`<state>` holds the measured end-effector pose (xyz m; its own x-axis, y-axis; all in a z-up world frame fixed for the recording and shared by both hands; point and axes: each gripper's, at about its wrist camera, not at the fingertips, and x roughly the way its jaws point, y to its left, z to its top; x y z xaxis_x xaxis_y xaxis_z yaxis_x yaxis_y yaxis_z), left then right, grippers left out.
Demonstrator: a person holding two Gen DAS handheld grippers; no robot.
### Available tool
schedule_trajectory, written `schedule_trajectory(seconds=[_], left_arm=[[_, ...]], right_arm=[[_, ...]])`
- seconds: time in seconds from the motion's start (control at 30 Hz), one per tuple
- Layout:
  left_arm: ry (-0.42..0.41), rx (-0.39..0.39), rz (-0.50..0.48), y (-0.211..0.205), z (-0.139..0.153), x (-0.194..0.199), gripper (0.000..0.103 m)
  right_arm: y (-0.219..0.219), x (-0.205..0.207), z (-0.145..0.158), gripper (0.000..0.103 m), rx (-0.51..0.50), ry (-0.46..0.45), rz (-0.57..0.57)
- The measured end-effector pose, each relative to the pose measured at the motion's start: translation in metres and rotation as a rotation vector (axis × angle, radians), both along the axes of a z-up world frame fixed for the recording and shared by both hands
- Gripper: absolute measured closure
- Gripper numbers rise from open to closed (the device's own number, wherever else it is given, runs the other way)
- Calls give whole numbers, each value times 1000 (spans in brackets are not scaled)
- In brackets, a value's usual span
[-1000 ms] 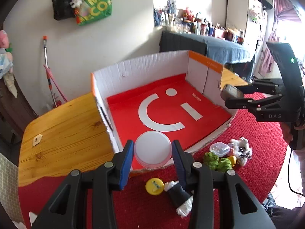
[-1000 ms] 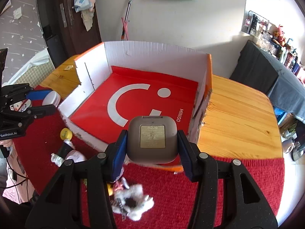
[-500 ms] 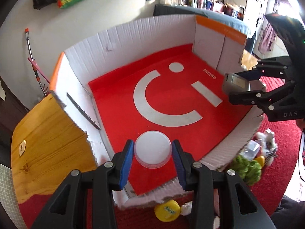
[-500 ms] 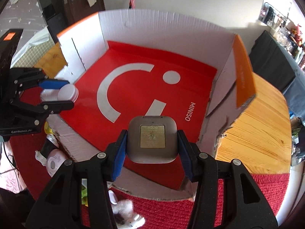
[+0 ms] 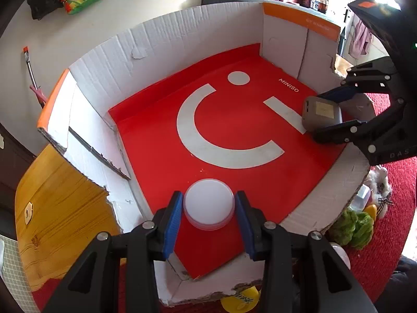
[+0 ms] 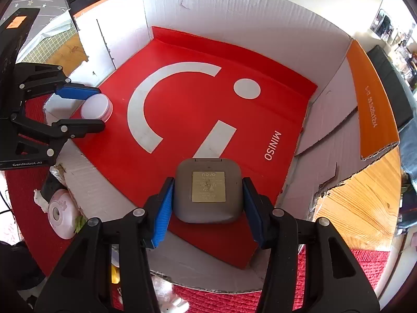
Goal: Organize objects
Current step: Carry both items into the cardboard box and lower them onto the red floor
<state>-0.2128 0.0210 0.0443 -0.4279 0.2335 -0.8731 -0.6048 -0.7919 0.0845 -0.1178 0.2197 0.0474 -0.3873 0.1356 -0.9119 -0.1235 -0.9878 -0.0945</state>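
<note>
Blue pads of the left claw (image 5: 209, 219) clamp a round white lidded jar (image 5: 209, 206) on both sides; the jar sits low over the red floor sheet (image 5: 161, 140) of the cardboard box (image 5: 166, 39), at the box's near edge from this claw. Below the claw, outside the box wall, a yellow cap (image 5: 241, 303) shows in part. To the claw's right, past the torn box rim, a green plush (image 5: 350, 227) and a small white furry toy (image 5: 379, 180) lie on the red cloth (image 5: 385, 247). To its left, bare wood of the counter (image 5: 60, 203).

Right claw (image 6: 207, 206): its blue pads grip a grey rounded-square case (image 6: 208, 193) with a gold label, held just above the red sheet at this claw's near side of the box. Whether either object touches the sheet: cannot tell. Left of this claw, outside the box, a pink round device (image 6: 61, 214) lies on the cloth.

Ahead of both claws: the white smile logo (image 6: 166, 99) and "MINISO" lettering (image 6: 272, 146) on the sheet, then the white corrugated far wall. An orange-edged flap (image 6: 372, 109) stands ahead-right of the right claw.
</note>
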Motion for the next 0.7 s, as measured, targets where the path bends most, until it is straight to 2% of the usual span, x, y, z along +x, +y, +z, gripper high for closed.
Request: schedule_trajectory(seconds=[0.7], left_arm=[[-2,-8,-38,4,-1,3,60]], right_arm=[[-5,15,-4,54,29,-14,7]])
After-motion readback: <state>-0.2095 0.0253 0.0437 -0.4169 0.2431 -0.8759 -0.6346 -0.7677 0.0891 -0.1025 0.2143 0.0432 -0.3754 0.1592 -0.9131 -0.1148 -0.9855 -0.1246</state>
